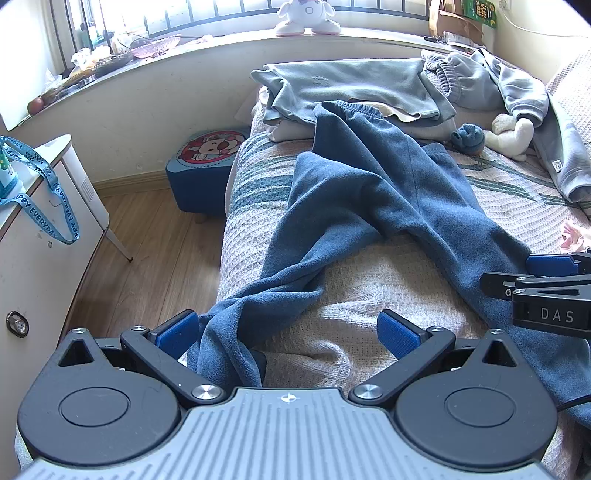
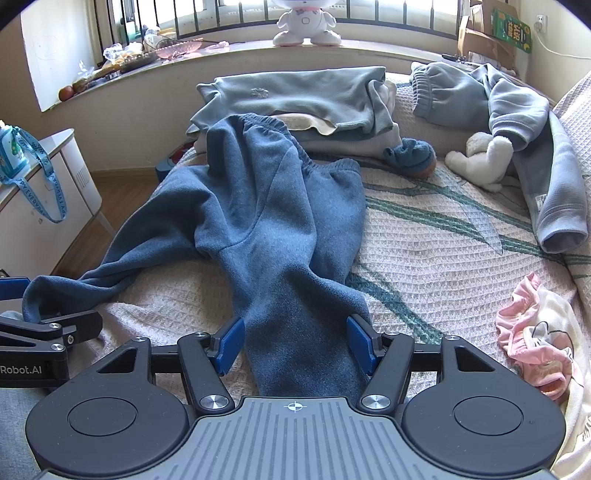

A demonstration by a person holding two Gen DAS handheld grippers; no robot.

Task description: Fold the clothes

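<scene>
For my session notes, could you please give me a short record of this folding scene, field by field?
surface: bed with a woven blanket
garment in work: blue sweatpants, spread unfolded, waistband far, legs near
left gripper: open, one leg's end between the jaws
right gripper: open, straddling the other leg
folded pile: grey-green clothes beyond the waistband
unfolded: grey hoodie, pink garment
other: plush toy

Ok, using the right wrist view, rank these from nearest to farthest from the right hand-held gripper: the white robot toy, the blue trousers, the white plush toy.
From the right hand-held gripper:
1. Blue trousers, one leg running between its open fingers.
2. White plush toy, far right on the bed.
3. White robot toy, on the windowsill beyond the bed.
</scene>
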